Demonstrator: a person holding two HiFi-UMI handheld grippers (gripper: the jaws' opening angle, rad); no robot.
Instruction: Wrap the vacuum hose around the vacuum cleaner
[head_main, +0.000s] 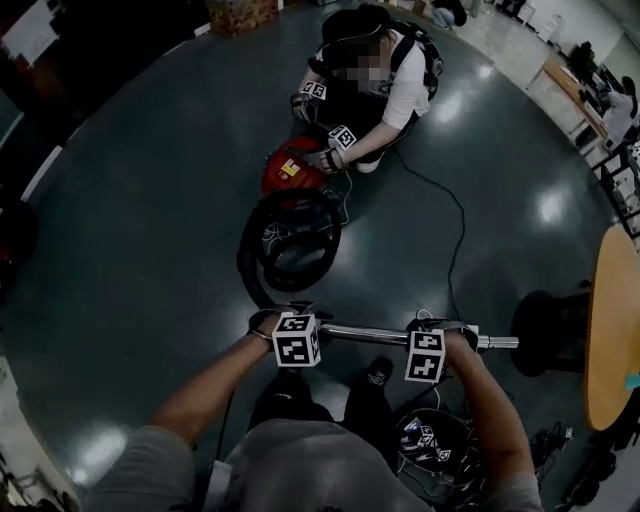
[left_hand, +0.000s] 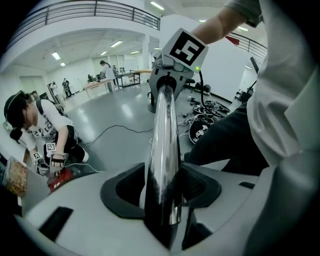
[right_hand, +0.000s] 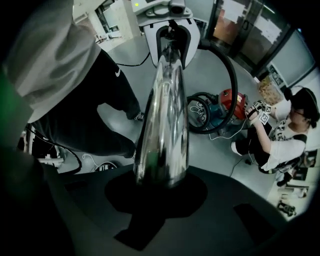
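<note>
- Step, as I read it: mid-wrap; the hose (head_main: 292, 245) lies in black loops on the floor (head_main: 130, 200) right against the near side of the vacuum cleaner (head_main: 288, 170), not yet round its body; the chrome wand (head_main: 365, 335) at the hose's end is held up level on my side of the vac, apart from it
- Left hand-held gripper (left_hand: 162, 192): jaws partway closed, pads pressed on the wand's end nearer the vac; nothing else in them
- Right hand-held gripper (right_hand: 161, 182): jaws narrow, clamped on the same wand further along, away from the vac
- A seated person (head_main: 375, 80) on the far side of the vac has hands on its red body; prob. steadying it
- Next, my guess: carry the wand w/ both grippers toward and round the vac so the loose loops follow; needs both grips firm, no twist btwn them, & care not to snag the thin cable (head_main: 455, 230) running beside the vac
- Containers: only a patterned box (head_main: 240, 15) beyond the vac, far side; contents not readable from here; the vac's own body is closed, can't see inside
</note>
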